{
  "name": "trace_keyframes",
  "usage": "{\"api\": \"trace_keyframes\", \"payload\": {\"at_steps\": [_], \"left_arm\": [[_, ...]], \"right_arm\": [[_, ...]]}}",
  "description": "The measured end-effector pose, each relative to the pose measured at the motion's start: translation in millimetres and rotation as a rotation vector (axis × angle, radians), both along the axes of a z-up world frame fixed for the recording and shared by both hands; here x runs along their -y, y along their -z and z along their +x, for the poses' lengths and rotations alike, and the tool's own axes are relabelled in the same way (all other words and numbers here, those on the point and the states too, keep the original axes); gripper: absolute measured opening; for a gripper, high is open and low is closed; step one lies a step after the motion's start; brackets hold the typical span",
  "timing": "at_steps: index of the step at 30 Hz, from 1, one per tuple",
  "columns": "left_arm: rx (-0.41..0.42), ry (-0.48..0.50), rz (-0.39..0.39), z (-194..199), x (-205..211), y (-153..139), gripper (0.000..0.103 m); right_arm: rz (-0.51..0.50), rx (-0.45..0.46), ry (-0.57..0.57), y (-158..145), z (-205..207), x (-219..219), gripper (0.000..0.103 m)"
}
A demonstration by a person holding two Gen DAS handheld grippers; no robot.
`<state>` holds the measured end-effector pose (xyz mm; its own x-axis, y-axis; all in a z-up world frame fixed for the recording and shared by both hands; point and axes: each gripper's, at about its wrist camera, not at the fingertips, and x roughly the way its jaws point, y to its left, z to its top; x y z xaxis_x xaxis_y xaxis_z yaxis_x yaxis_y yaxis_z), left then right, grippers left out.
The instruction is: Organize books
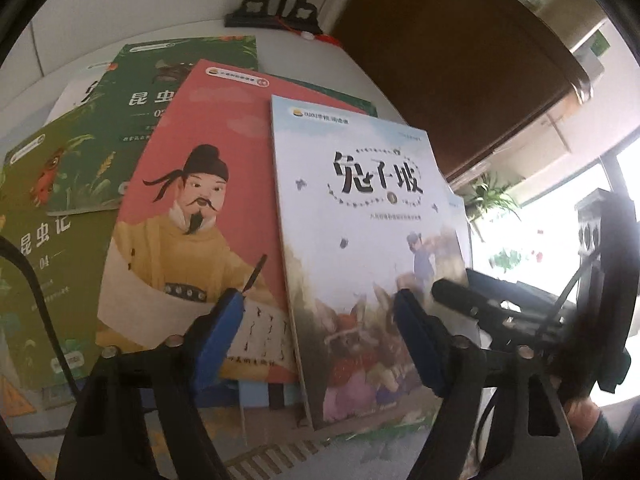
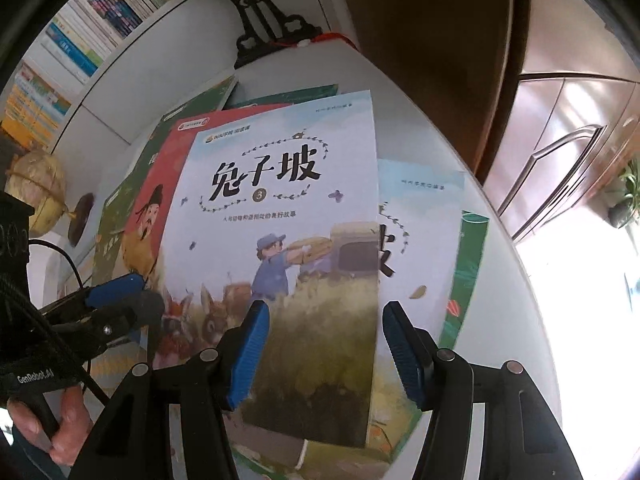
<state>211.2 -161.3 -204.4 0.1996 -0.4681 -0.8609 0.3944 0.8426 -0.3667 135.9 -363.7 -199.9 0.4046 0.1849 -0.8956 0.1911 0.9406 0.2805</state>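
The left tongs (image 1: 316, 312) stand apart, their blue pads spread over the lower part of two covers and gripping nothing. The right tongs (image 2: 324, 344) are likewise apart, one pad over the front of the pale blue book (image 2: 276, 240) and the other just off its right edge, so that edge sits in the gap without being pinched. Whether either pad touches paper cannot be told.

That pale blue book lies on top of the spread, tilted, overlapping the red book (image 1: 192, 208) with the bearded man on its left. In the right view it also covers a second pale book (image 2: 416, 232) and a green-edged one (image 2: 468, 264) beneath. Two green books (image 1: 132, 120) fan out further back, and all of them rest on the white table (image 2: 500, 320), near its curved edge. A black carved stand (image 1: 276, 4) sits at the far end of the table.

The covers look thin and glossy, so a shallow pinch on one edge could let the top book slide out or bend. Closing too deep might catch the book underneath as well and drag the fan apart. A push toward the rim could send the lower books off the table. The two tools work close together and could knock each other.
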Motion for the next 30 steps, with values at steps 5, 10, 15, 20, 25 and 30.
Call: {"api": "trace_keyframes", "payload": {"at_steps": [5,10,15,20,25,30], "left_arm": [[0.037,0.039,0.077,-1.6,18.1,0.4,0.046],[-0.008,0.021,-0.19,-1.1,-3.2,-23.3,0.045],[-0.156,-0.024,-0.533,10.2,-14.9,-25.5,0.045],[-0.187,-0.126,-0.344,15.5,2.7,10.0,0.038],[-0.281,-0.264,-0.293,20.8,-9.9,31.7,0.012],[-0.588,-0.407,-0.556,30.8,-45.0,58.4,0.011]], "right_arm": [[-0.026,0.001,-0.003,1.4,-0.7,-9.2,0.059],[-0.021,-0.007,0.033,5.6,-7.3,0.1,0.059],[0.174,0.033,0.083,7.3,-18.5,21.7,0.059],[0.228,0.058,0.079,1.2,-22.4,20.5,0.059],[0.237,0.072,0.024,-10.4,-21.1,5.3,0.065],[0.307,0.048,0.029,-8.4,-18.8,4.7,0.076]]}}
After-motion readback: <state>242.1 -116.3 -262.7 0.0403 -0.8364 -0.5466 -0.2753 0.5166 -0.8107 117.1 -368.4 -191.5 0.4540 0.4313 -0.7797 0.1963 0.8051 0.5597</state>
